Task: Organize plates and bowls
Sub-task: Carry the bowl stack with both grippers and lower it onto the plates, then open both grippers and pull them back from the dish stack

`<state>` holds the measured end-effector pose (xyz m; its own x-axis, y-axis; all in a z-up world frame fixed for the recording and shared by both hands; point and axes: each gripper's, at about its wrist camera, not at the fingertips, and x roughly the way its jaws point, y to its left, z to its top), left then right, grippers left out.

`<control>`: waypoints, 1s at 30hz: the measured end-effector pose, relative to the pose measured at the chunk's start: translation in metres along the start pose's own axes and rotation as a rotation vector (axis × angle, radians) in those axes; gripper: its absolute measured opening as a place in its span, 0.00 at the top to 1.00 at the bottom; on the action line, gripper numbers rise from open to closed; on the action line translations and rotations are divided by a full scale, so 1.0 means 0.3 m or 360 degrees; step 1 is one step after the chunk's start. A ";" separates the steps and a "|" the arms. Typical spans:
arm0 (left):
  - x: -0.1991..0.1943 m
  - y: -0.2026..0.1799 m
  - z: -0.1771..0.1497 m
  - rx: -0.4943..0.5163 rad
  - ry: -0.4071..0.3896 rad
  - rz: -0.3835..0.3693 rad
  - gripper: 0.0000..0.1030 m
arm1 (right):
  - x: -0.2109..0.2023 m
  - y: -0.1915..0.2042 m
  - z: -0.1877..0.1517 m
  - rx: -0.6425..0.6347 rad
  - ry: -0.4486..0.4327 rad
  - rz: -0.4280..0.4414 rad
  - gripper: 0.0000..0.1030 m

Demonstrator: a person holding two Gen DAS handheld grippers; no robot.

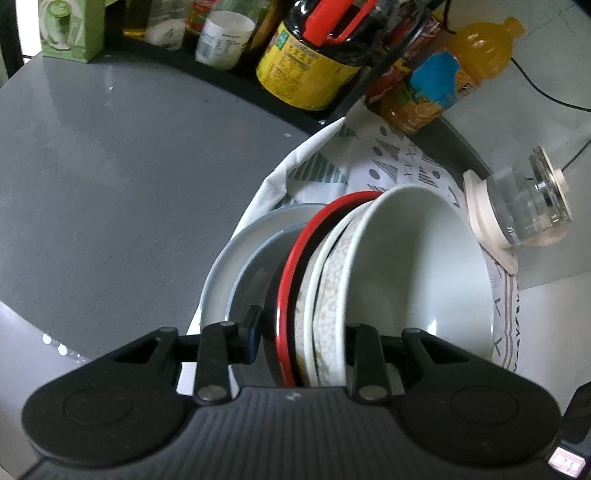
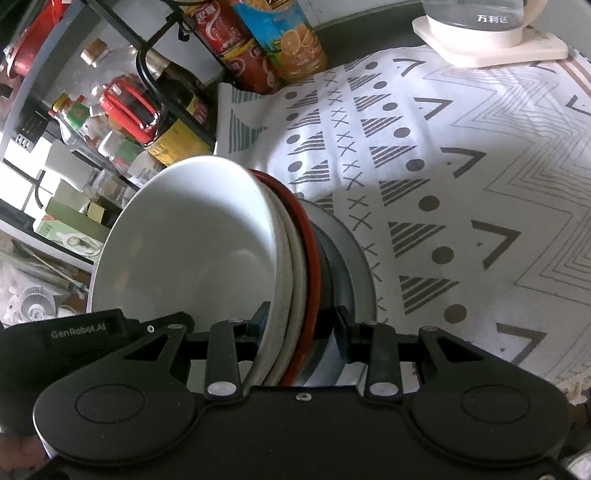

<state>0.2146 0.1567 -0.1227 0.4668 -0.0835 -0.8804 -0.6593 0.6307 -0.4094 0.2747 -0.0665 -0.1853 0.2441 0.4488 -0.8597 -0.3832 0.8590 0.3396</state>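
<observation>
A nested stack of bowls is gripped at its rims from two sides. The white bowl [image 1: 417,266] [image 2: 192,240] is innermost, then a speckled bowl [image 1: 332,295], and a black bowl with a red rim [image 1: 291,280] [image 2: 308,258] is outermost. My left gripper [image 1: 303,332] is shut on these rims, one finger inside the white bowl and one outside the black bowl. My right gripper [image 2: 301,332] clamps the same stack at another part of the rim. Grey-blue plates [image 1: 221,266] [image 2: 354,251] lie right under the bowls, over the patterned cloth [image 1: 399,158] [image 2: 461,184].
A glass kettle [image 1: 524,206] [image 2: 480,26] on a cream base stands at the cloth's far edge. An orange juice bottle [image 1: 443,81] [image 2: 291,40], a soy sauce bottle [image 1: 306,62] [image 2: 173,122] and other bottles crowd a black rack. The grey table [image 1: 129,166] stretches left, with a green box [image 1: 70,29] behind.
</observation>
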 end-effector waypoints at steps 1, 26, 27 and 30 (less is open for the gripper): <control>0.003 -0.001 0.004 0.0002 0.0006 -0.0002 0.71 | 0.003 -0.001 0.003 0.0005 0.0004 -0.0002 0.66; -0.064 -0.059 0.015 0.0122 -0.0098 0.0025 0.24 | -0.100 -0.001 -0.001 0.0071 -0.0161 0.0020 0.34; -0.071 -0.061 0.015 0.0127 -0.0109 0.0027 0.22 | -0.109 -0.004 0.001 0.0076 -0.0176 0.0021 0.32; -0.089 -0.070 0.011 0.0151 -0.0140 0.0027 0.21 | -0.130 -0.016 0.002 0.0099 -0.0218 0.0004 0.28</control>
<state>0.2181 0.1483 -0.0898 0.5086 -0.0067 -0.8610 -0.6107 0.7021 -0.3662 0.2677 -0.0879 -0.1532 0.3643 0.4766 -0.8001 -0.3290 0.8696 0.3682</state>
